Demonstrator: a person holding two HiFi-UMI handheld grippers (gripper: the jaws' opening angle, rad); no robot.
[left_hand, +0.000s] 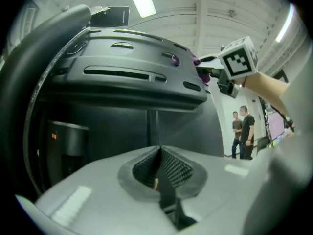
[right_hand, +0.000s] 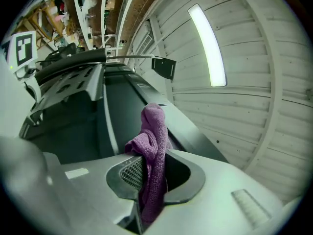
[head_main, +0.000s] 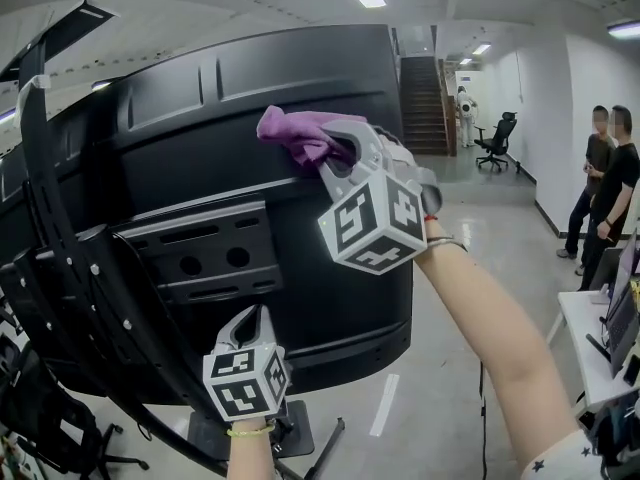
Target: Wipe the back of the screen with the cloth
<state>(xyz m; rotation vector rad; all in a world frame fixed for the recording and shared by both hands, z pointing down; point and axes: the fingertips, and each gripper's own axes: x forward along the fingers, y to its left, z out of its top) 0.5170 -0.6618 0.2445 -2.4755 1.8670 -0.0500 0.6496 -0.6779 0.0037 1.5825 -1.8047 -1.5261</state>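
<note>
Open workshop hall, black screen back (head_main: 250,198) upright: right gripper (head_main: 338,148) clamps purple cloth (head_main: 298,135) against the upper panel, left gripper (head_main: 254,316) closed empty below; wiping apparently under way, lower panel likely undone.

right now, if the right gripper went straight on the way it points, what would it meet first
The black back of the screen, upper part. The purple cloth clamped in the right gripper leads and looks on or just off it; depth is unclear.
</note>
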